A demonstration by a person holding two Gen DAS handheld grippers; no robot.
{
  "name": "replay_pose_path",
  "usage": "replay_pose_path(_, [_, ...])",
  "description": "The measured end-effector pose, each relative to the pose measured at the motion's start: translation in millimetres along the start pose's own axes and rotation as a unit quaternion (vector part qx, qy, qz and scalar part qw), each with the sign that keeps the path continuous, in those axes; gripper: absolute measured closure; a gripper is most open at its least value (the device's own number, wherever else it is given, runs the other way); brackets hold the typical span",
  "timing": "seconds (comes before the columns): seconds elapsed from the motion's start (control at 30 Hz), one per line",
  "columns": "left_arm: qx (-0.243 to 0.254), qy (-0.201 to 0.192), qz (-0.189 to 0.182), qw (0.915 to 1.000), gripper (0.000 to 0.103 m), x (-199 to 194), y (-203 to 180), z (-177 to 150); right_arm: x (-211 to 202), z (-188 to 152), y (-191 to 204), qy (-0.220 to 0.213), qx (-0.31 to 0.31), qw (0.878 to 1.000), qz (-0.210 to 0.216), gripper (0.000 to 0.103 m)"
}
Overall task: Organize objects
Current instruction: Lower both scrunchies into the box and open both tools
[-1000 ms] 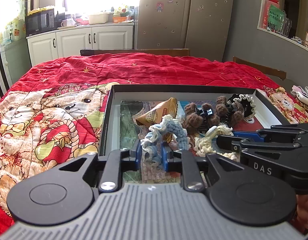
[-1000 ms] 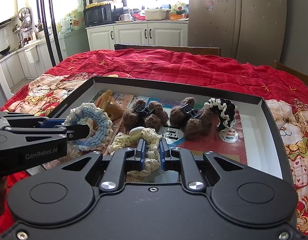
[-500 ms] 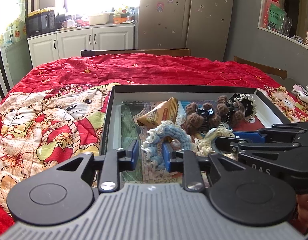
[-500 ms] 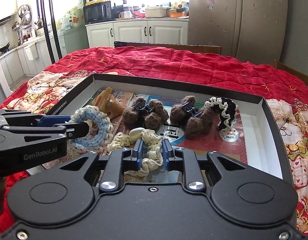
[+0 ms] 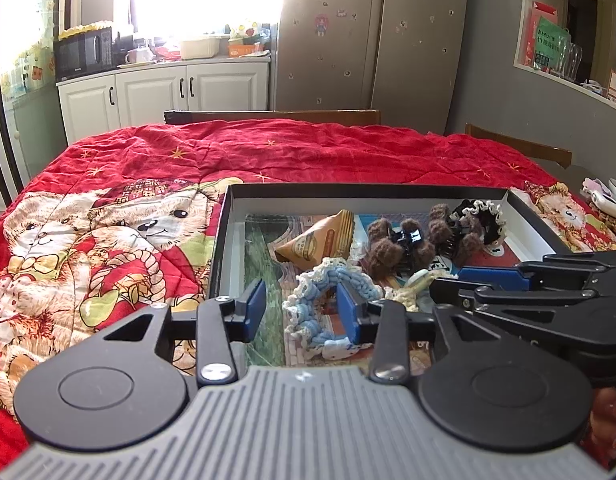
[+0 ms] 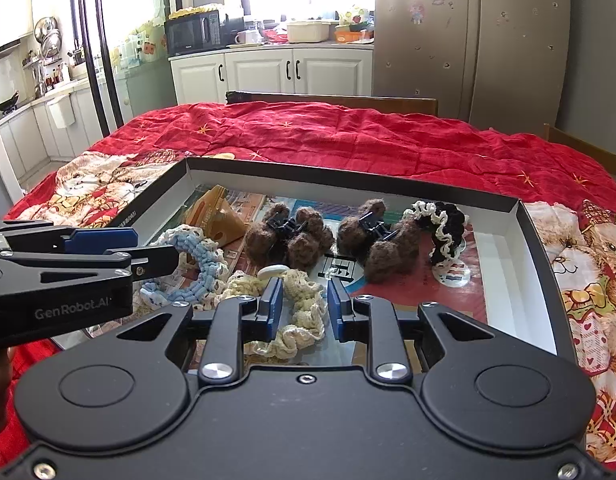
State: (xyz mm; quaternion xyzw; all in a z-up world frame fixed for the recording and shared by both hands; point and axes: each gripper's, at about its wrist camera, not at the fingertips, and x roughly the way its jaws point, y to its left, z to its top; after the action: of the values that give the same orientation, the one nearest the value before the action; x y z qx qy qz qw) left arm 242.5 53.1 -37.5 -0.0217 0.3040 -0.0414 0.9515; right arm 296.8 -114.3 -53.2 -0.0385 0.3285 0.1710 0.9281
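Left wrist view: both tools opening, blue scrunchie [image 5: 327, 300] and cream scrunchie [image 6: 304, 312] between pads, brown clips [image 6: 292, 236] beyond.

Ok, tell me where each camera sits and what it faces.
Left wrist: on the left gripper, facing the blue scrunchie in the box; the right gripper enters from the right.
Right wrist: on the right gripper, facing the cream scrunchie; the left gripper enters from the left.
Shared: the box, both scrunchies, brown pom-pom clips. Both jaws are opening.
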Motion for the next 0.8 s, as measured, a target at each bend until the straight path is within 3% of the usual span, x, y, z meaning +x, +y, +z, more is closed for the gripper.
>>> replay_pose_path(0.8, [0.009, -0.032, -0.004, 0.9994, 0.037, -40.6, -3.8, 6.0, -49.2, 2.2, -16.2, -0.035, 0.015, 0.999, 0.001, 0.08])
